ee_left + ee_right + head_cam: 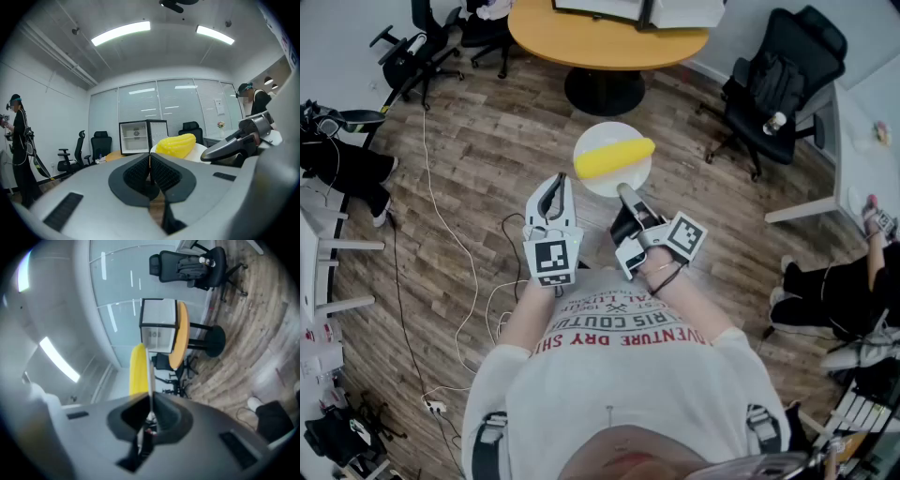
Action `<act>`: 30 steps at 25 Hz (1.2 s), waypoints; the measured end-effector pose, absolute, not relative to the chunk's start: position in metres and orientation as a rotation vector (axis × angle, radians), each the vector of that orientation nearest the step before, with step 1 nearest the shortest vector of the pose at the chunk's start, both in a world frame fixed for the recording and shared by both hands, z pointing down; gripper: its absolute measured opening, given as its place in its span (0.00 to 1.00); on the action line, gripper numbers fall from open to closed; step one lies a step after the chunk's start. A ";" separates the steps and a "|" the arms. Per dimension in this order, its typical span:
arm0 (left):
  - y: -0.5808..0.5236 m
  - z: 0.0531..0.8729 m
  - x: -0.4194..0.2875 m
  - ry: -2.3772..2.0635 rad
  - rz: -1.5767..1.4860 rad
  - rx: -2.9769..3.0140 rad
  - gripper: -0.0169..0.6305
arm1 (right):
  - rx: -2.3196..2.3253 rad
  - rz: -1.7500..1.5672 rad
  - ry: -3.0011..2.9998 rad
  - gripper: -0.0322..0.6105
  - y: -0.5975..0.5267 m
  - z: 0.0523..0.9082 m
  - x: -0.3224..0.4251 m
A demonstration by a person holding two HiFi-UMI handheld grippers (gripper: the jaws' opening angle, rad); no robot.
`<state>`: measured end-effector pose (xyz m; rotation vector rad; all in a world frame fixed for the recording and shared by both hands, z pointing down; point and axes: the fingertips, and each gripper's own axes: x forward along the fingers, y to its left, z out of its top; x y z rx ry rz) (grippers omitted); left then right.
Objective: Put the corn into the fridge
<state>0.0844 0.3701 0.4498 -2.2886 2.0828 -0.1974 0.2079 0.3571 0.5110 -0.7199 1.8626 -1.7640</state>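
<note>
Carrying looks under way: right gripper (pixel 624 191) clamps the round white plate (pixel 602 186) bearing the yellow corn cob (pixel 614 157), left gripper (pixel 150 169) closed empty; next, approach the small open-doored fridge (pixel 136 137).

wood floor (pixel 487 159), round table (pixel 600 42), perhaps 3 chairs (pixel 778 84)

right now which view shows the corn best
Head view: the whole corn shows from above, lying on the white plate. The left gripper view gives it side-on, its underside hidden. The right gripper view shows only a blurred yellow strip beside the plate's edge.
</note>
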 end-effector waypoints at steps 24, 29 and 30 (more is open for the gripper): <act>0.330 0.458 0.078 2.084 -0.190 -2.347 0.08 | -0.753 -1.765 1.874 0.11 0.327 0.513 0.201; 0.291 0.455 0.062 2.065 -0.200 -2.386 0.08 | -0.782 -1.783 1.841 0.11 0.291 0.511 0.184; 0.285 0.454 0.058 2.057 -0.201 -2.394 0.08 | -0.786 -1.783 1.834 0.11 0.286 0.510 0.179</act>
